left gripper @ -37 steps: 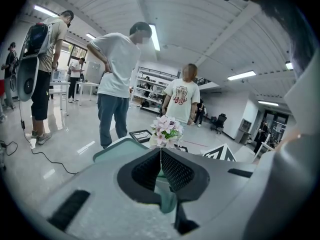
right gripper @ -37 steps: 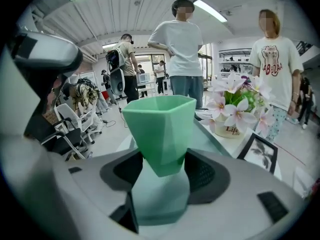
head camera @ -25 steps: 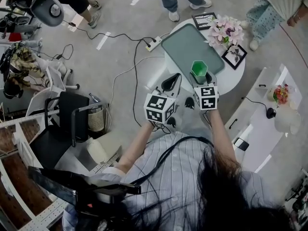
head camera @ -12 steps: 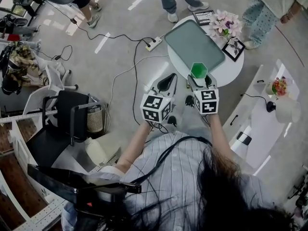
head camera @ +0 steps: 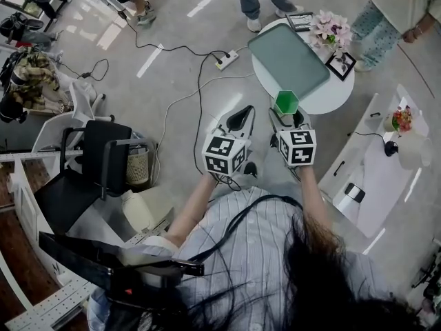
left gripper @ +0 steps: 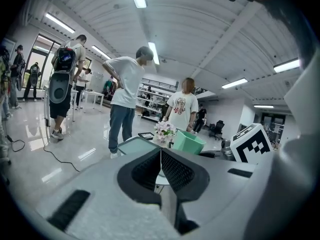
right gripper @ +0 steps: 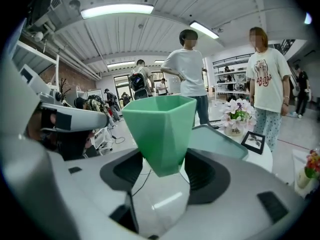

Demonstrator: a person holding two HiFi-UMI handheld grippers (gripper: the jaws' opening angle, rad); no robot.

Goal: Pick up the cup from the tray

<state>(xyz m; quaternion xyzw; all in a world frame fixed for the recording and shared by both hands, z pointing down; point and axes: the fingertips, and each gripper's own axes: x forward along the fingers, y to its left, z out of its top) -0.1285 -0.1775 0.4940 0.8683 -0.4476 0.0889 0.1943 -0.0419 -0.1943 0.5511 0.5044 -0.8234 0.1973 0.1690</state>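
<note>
Two grippers are hovering by the round white table [head camera: 332,101]: the right gripper [head camera: 287,115] is pinching the green cup [head camera: 285,102] clear of the teal tray [head camera: 289,61], and the left gripper [head camera: 239,118] is pressing its jaws together, empty. Cables [head camera: 198,81] are trailing across the glossy grey floor [head camera: 172,26].

You hold two tools: left tool [head camera: 241,116], right tool [head camera: 286,118]. One cup [head camera: 285,101], one tray [head camera: 286,57], one flower bunch [head camera: 329,29], two picture frames [head camera: 300,21] [head camera: 341,65], one surface [head camera: 331,97].

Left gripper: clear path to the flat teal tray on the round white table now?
Probably yes. The flat teal tray lies bare ahead of the left gripper, nothing between; the right gripper, holding the green faceted cup, is alongside. The left jaws are shut and must open first.
</note>
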